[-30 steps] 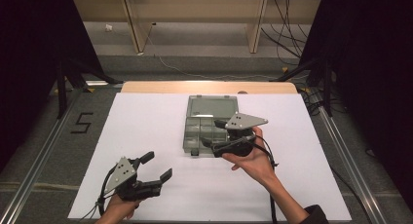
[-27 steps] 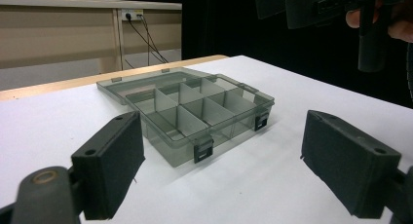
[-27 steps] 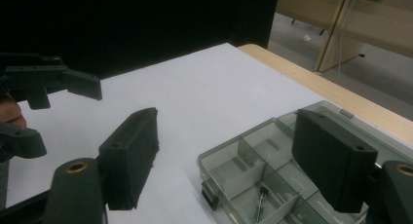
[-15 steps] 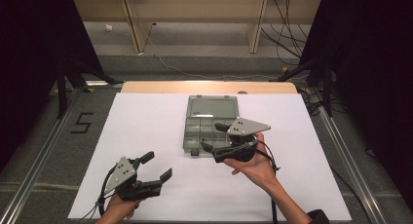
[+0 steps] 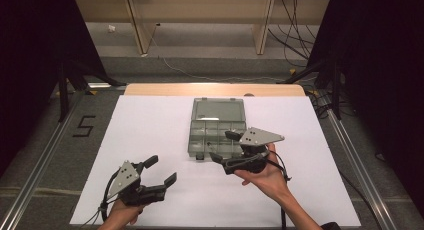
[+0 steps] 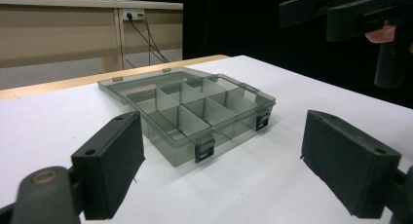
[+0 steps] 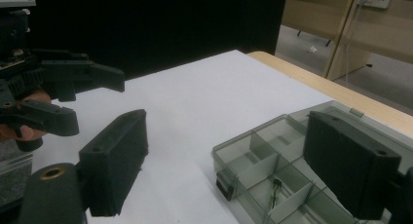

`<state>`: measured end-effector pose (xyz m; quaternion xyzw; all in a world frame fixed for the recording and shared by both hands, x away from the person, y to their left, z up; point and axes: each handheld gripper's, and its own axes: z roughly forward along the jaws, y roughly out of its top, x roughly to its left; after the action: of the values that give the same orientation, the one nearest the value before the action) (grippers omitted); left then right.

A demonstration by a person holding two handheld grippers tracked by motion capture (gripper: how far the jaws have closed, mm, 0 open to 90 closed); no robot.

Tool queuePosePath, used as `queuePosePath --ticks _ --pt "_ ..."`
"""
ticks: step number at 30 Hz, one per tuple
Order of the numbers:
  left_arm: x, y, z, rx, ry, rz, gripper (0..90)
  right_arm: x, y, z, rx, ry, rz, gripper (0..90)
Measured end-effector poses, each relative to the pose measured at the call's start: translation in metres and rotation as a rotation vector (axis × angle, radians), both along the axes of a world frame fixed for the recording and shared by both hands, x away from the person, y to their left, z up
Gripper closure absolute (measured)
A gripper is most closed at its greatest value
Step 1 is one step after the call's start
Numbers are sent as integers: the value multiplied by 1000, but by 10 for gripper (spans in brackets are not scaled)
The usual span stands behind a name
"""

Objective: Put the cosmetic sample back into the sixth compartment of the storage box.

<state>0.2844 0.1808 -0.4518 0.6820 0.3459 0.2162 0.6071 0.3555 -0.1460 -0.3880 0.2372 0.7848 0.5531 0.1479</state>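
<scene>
From above, a clear compartment box (image 5: 217, 127) is being shown open on the white table (image 5: 150, 135), with the right gripper (image 5: 224, 146), jaws apart, being held over its near right corner and the left gripper (image 5: 161, 170), jaws apart, being held near the front-left edge. In the left gripper view, the box (image 6: 195, 112) is being framed between spread jaws. In the right gripper view, a small dark part (image 7: 276, 185) is being seen inside one compartment.

Organizer box (image 5: 216, 130) on table (image 5: 150, 140), centre-rear.
</scene>
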Motion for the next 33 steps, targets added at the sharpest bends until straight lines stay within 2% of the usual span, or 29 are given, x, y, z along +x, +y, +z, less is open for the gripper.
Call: queuePosePath --ticks 3,7,8,9,11,13,15,16,19,20,21,25,28,29,30,31,33 --pt "0 0 0 0 -1 -1 150 -3 -3 -3 -4 -15 -4 168" --pt "0 0 0 0 0 0 150 -6 -7 -6 10 -10 -8 167" --pt "0 0 0 -1 0 1 150 -6 -9 -8 17 -28 -11 168" --pt "0 0 0 -1 1 1 150 -8 -10 -8 12 -12 -18 167" --pt "0 0 0 -1 1 2 150 -10 -13 -12 32 -16 -30 169" --pt "0 0 0 -1 0 2 150 -11 -16 -14 13 -15 -32 168" --pt "0 0 0 -2 0 0 150 -13 -19 -16 33 2 -30 168" --pt "0 0 0 -1 0 -2 150 -13 -20 -16 29 -14 -37 168" --pt "-1 0 0 -2 -1 -4 150 -16 -25 -17 32 -8 -46 167" --pt "0 0 0 -2 -1 -3 150 -15 -25 -18 51 -10 -40 167" --pt "0 0 0 -3 0 -2 150 -15 -27 -18 44 -27 -46 166" --pt "-1 0 0 -2 0 -3 150 -19 -33 -19 37 -38 -58 166" --pt "0 0 0 -1 0 -1 150 -22 -35 -22 59 -19 -57 166" --pt "-1 0 0 -3 1 -3 150 -22 -36 -22 58 -17 -57 166" --pt "-1 0 0 -1 -1 -3 150 -22 -38 -23 56 -40 -60 165" --pt "-1 0 0 -2 -1 -2 150 -24 -40 -23 41 -17 -68 165" --pt "-1 0 0 -2 1 -3 150 -25 -42 -24 41 -35 -73 165"
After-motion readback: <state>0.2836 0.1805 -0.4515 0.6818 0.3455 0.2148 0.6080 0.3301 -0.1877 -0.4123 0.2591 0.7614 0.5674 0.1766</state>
